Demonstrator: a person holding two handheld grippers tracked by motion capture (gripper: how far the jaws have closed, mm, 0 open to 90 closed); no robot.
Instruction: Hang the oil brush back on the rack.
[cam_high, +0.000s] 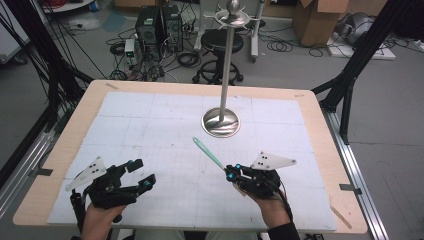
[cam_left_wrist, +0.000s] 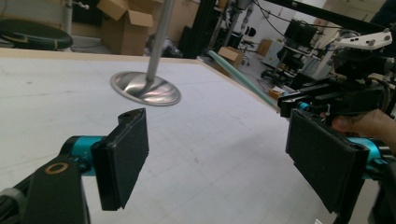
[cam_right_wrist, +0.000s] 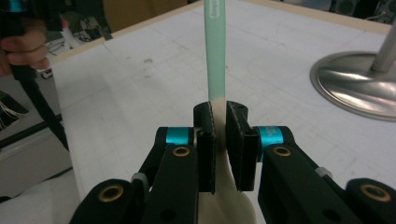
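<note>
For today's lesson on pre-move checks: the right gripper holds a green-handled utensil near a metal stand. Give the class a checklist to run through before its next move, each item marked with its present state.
1. Right gripper shut on the utensil: ok, jaws clamp its neck.
2. Utensil straight in the jaws: ok, the handle runs out in line with them in the right gripper view.
3. Utensil off the table: cannot tell; the high view suggests it is raised.
4. Left gripper free: ok, jaws wide apart, nothing between.
5. Stand upright: ok, base flat on the table.
6. Path from utensil tip to stand free: ok, bare table between.
</note>
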